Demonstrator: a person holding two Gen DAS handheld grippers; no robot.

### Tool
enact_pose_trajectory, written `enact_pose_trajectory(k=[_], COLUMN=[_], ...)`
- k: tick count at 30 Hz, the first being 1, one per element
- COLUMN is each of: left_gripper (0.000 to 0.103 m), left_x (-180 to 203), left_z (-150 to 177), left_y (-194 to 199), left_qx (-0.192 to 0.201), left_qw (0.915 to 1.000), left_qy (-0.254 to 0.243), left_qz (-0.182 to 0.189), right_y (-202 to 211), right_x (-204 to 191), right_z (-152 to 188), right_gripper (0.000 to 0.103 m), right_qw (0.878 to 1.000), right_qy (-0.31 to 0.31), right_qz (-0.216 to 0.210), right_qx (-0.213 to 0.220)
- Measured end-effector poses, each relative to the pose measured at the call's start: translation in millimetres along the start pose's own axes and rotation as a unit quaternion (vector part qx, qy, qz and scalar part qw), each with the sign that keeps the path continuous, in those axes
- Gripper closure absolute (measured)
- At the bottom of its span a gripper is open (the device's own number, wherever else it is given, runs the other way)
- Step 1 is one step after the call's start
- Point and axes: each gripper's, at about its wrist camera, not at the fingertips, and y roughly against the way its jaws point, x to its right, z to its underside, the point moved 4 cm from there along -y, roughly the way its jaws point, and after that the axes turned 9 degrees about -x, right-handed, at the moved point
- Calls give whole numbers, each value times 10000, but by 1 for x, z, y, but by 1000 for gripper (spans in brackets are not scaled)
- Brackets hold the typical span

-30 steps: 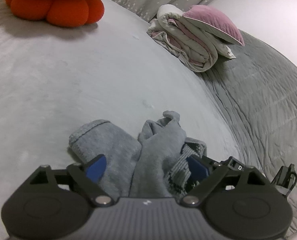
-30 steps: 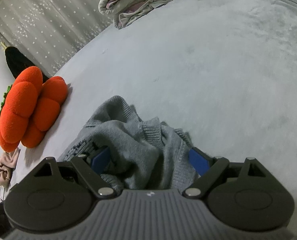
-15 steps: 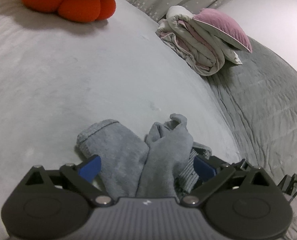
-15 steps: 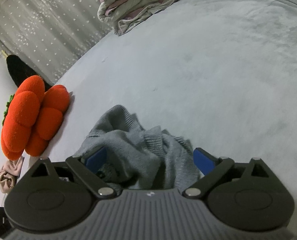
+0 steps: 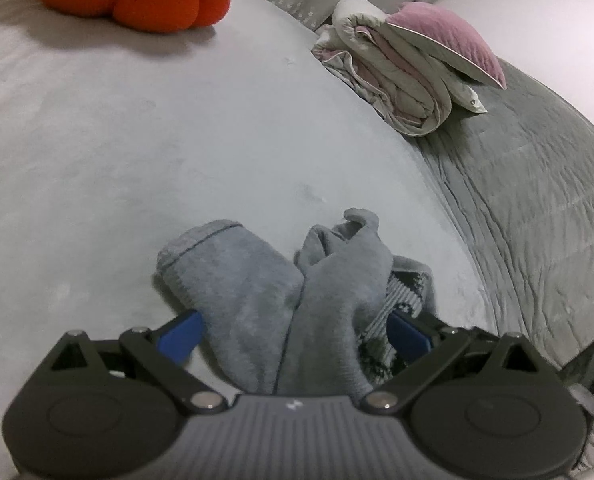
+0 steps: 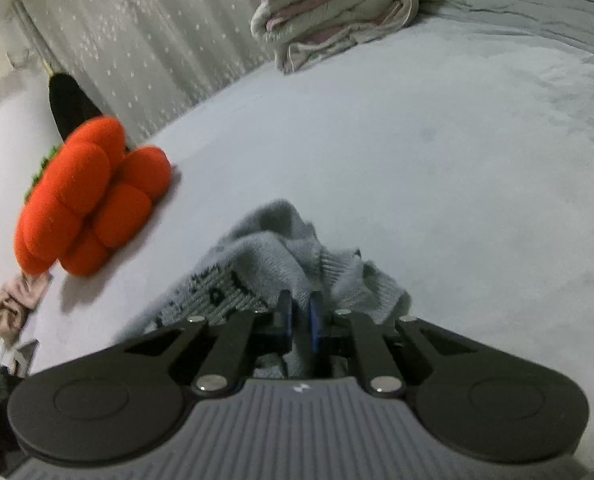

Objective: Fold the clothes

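1. The left gripper (image 5: 293, 334) stood spread wide, its blue pads either side of the grey sweater (image 5: 297, 300), gripping nothing; it looked placed to take a bunched sleeve.
2. The sweater lay crumpled, not folded flat, on the pale bed cover (image 5: 177, 152).
3. The right gripper (image 6: 300, 322) was pressed together on a knitted fold of the sweater (image 6: 281, 256), probably to lift or spread it.
4. Dark lettering on the knit was blurred and illegible.

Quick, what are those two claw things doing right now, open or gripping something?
Left gripper: open, its fingers either side of the grey sweater, not pinching it.
Right gripper: closed, pinching a fold of the grey sweater.
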Motion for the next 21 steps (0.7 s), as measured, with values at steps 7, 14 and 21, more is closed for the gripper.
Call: enact_pose_trajectory(k=[7,14,21], left_gripper=[4,4,9], left_x=[-9,-12,3], left_z=[1,-1,-3], left_y=[7,8,3], left_qx=[-25,-41,124], left_qw=[9998,9993,9999], left_qy=[187,328,63], left_qz=[-118,-184,75], right_y=[31,61,57], right_x=[-3,4,15], right_z=[-2,-2,2], right_gripper=[93,102,89], right_qw=[9992,9966,9979], right_qy=[202,420,362], right_qz=[-174,-5,21], right_qx=[284,712,543])
